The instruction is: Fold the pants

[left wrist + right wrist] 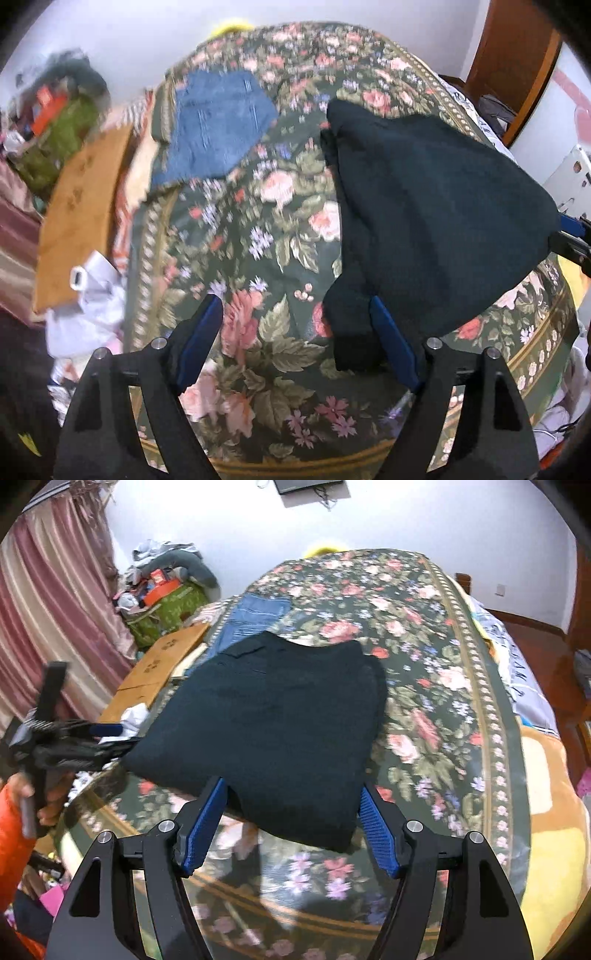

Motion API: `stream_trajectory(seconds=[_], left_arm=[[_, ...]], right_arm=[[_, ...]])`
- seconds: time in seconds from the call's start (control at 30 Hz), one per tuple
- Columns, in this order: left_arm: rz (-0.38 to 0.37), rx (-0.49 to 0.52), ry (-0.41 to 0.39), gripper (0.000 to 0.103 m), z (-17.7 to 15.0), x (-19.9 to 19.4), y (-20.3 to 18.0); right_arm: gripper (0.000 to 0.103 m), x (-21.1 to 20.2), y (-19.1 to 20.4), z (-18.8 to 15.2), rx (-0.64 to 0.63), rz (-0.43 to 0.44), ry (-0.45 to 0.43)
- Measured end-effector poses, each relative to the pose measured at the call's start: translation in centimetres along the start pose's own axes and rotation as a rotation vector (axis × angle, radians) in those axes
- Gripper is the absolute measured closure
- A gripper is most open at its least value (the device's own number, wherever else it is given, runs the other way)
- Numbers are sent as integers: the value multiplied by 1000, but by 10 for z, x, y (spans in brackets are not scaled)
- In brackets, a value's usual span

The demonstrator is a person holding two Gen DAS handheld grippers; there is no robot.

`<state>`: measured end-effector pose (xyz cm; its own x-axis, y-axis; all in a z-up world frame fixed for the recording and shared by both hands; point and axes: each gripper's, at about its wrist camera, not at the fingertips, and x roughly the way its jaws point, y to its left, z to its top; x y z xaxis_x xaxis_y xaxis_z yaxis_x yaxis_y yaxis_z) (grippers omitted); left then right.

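Dark folded pants (273, 716) lie flat on the floral bedspread (436, 686). My right gripper (291, 794) stands open over their near edge, and that edge lies between the blue pads without being pinched. In the left wrist view the pants (436, 206) fill the right side. One near corner hangs just inside the right finger of my left gripper (295, 310), which is open over the bedspread (258, 229). From the right wrist view, the left gripper (110, 738) sits at the pants' left edge, held by a hand in an orange sleeve.
Folded blue jeans (255, 616) lie farther up the bed. A cardboard box (162, 661), white cloth (135, 716) and a green bag (166, 609) with piled clutter stand left of the bed. Pink curtains (55, 609) hang behind them. A wooden door (517, 55) is at the right.
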<state>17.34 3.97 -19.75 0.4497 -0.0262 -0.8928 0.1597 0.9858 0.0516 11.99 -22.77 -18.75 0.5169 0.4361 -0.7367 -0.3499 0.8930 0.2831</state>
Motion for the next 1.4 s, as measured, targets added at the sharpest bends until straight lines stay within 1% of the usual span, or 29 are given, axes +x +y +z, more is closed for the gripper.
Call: stream_trajectory(seconds=[0.1, 0.13, 0.17, 0.2, 0.27, 0.33, 0.37, 0.4, 0.53, 0.63, 0.73, 0.83, 0.97, 1.0, 1.03, 1.07, 1.1, 1.17, 1.27, 1.33, 1.4], left_arm=[[-52, -61, -63, 21, 7, -14, 5], [-57, -66, -79, 21, 10, -16, 4], [-53, -60, -78, 21, 11, -13, 2], [-46, -55, -68, 22, 13, -8, 1], [-4, -35, -29, 22, 12, 11, -3], [32, -14, -29, 20, 6, 22, -3], [48, -3, -40, 18, 2, 24, -3], [55, -6, -42, 18, 1, 23, -2], [50, -24, -33, 18, -2, 22, 5], [53, -42, -31, 19, 0, 16, 11], [64, -56, -61, 19, 8, 4, 16], [55, -69, -112, 19, 28, -10, 21], [43, -57, -159, 18, 63, -14, 20], [42, -55, -164, 16, 71, -13, 18], [38, -51, -168, 15, 80, -10, 16], [33, -45, -173, 13, 90, -7, 13], [27, -37, -176, 10, 98, -4, 10], [12, -12, -183, 6, 114, 7, 2], [2, 18, -166, 5, 133, 28, -11], [-13, 39, -141, 5, 143, 44, -20], [-20, 62, -111, 5, 152, 62, -28]], right_arm=[[36, -4, -10, 3, 23, -18, -27], [40, -5, -12, 3, 24, -22, -37], [43, -5, -15, 4, 22, -22, -38], [44, -3, -17, 4, 18, -20, -32], [56, 4, -20, 3, 10, -12, -15], [62, 14, -21, -2, -15, -43, 13], [62, 17, -21, -4, -31, -48, 20], [62, 20, -21, -7, -37, -44, 23], [62, 18, -28, -5, -29, -17, 45], [62, 11, -28, -2, -52, -32, 57], [62, 2, -29, 3, -63, -52, 62], [62, -8, -31, 17, -83, -83, 28], [52, -10, -35, 44, -97, -91, -25], [51, -6, -36, 50, -100, -93, -34], [47, -1, -37, 59, -98, -94, -40], [43, 4, -38, 65, -94, -93, -43], [42, 9, -40, 71, -90, -91, -49], [41, 22, -43, 82, -88, -91, -53], [41, 46, -48, 96, -93, -66, -35], [41, 64, -51, 103, -104, -38, -9], [41, 85, -56, 110, -100, -24, 37]])
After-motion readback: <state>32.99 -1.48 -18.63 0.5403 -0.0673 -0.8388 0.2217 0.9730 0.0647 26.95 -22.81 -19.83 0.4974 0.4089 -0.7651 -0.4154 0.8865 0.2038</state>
